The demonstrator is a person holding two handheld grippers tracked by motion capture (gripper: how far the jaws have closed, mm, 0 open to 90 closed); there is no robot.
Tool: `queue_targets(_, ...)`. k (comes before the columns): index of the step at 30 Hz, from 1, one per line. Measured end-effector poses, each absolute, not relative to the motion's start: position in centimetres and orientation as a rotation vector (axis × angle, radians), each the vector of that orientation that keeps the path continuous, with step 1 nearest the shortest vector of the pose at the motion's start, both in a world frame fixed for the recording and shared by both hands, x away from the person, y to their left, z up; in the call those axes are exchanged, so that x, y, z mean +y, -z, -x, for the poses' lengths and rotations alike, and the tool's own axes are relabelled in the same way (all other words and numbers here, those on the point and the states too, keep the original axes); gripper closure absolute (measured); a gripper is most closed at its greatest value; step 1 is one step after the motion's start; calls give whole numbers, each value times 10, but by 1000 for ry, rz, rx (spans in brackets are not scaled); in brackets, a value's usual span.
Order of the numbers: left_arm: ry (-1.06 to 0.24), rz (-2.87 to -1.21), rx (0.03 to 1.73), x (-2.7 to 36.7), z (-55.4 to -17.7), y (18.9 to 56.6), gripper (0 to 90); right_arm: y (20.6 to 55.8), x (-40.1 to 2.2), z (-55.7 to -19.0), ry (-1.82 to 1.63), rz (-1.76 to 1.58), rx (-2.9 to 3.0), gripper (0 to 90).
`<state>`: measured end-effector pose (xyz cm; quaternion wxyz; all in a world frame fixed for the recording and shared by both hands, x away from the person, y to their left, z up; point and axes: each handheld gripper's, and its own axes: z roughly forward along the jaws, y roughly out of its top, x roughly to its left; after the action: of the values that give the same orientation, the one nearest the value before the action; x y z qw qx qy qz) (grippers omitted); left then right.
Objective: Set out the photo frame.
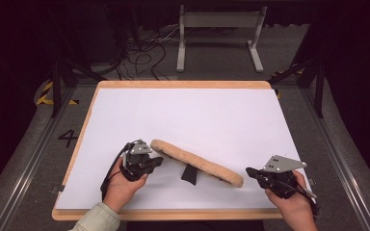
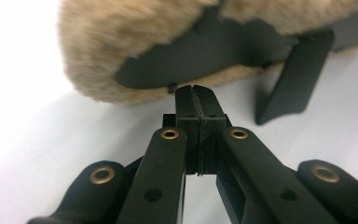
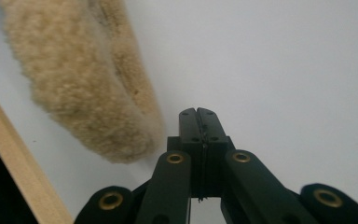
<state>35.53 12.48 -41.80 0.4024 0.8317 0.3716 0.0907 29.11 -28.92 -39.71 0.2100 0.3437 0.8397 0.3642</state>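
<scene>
A long tan fleece-covered pad [image 1: 197, 162] lies slanted on the white table top [image 1: 188, 115], propped on a black leg [image 1: 189, 174]. My left gripper [image 1: 160, 160] is shut, its tips just at the pad's left end. In the left gripper view the closed tips [image 2: 196, 88] sit right under the fleece rim [image 2: 121, 32], beside the pad's black underside [image 2: 205, 56] and leg [image 2: 293, 79]. My right gripper [image 1: 248, 170] is shut and empty, a little right of the pad's right end. In the right gripper view its tips [image 3: 198, 111] point past the fleece end [image 3: 74, 93].
The table has a wooden border [image 1: 173, 213] along its front. Beyond the far edge stand a white metal frame [image 1: 219, 29] and tangled cables [image 1: 139, 53] on the floor. Aluminium rails [image 1: 335, 154] run along both sides.
</scene>
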Motion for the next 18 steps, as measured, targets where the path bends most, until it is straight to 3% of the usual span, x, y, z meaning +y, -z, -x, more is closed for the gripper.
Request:
queue_targets(7, -261, -2078, 1019, 124, -365, 422, 900, 396, -309, -294, -1012, -1055, 2246, 900)
queue_targets(18, -279, -2075, 1052, 122, -372, 425, 900, 397, -300, -292, -1053, -997, 2288, 900)
